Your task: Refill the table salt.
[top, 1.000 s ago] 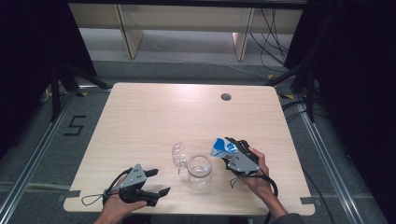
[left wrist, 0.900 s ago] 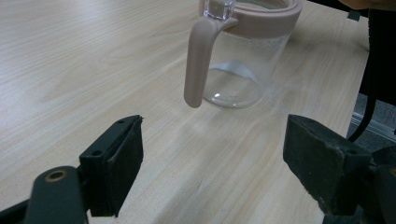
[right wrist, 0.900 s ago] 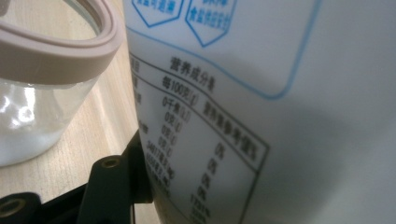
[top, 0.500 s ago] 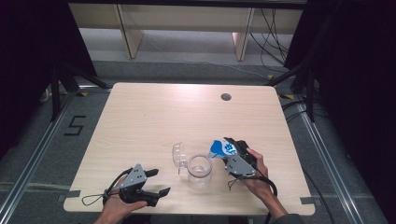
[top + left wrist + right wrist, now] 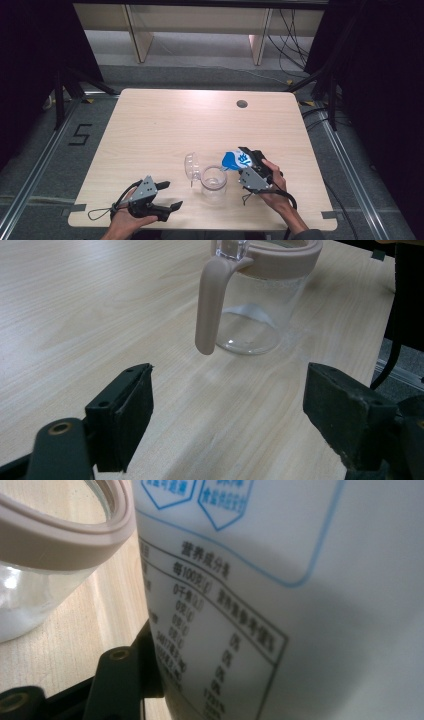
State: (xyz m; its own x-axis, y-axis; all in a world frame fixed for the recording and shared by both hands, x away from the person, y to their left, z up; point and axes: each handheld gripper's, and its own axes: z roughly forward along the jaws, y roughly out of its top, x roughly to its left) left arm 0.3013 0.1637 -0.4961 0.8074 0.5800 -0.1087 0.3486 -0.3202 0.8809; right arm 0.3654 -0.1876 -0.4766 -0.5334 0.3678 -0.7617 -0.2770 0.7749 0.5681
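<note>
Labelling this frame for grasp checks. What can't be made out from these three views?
- Right gripper: its far jaw is hidden behind the white bag in the right gripper view.
- Bag's top: cut off by the edge there; small print blurred.
- Jar: rim cut off by the top edge in the left gripper view.
- What lies in the jar: too small in the high view; a white layer, kind unclear.

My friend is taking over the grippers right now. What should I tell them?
Right gripper: shut on the blue-and-white pouch, tilted over the glass jar.
Left gripper: open, holding nothing, near the table's front edge, pointing at the jar's handle.
Jar: mid-table, lid flipped open, a little white powder at the bottom.
Done: pouch lifted to the jar.
Left: probably finish pouring, set the pouch down, close the lid.
</note>
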